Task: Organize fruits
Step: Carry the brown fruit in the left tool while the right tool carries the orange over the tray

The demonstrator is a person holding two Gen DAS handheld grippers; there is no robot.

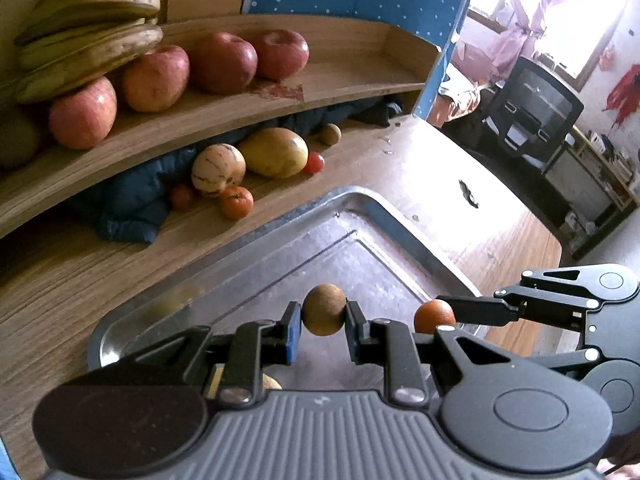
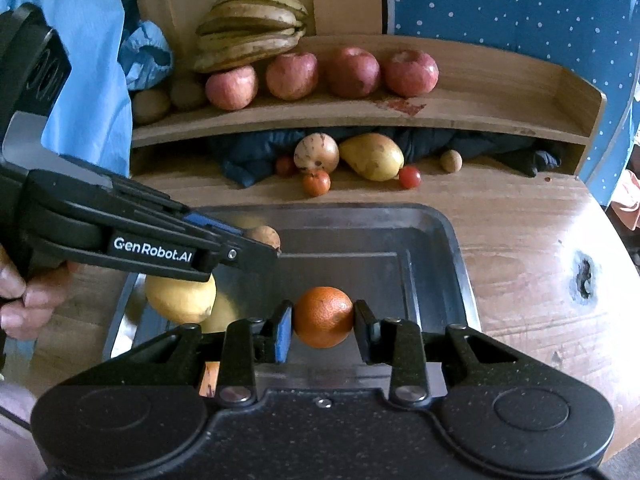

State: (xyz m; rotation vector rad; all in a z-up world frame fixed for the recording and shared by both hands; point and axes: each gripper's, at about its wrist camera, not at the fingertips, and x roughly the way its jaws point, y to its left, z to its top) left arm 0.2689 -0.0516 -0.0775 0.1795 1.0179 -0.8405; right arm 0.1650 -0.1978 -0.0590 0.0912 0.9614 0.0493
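Over a metal tray (image 2: 452, 240) on the wooden table (image 2: 520, 260), the left gripper (image 2: 256, 246), marked "GenRobot.AI", clamps a brown fruit (image 1: 324, 310) while the right gripper (image 2: 323, 330) clamps an orange (image 2: 323, 317).

Small brown round fruit (image 1: 324, 309), lifted above tray, near left. Orange mandarin (image 2: 323, 317), dimpled skin, lifted above tray, near right.
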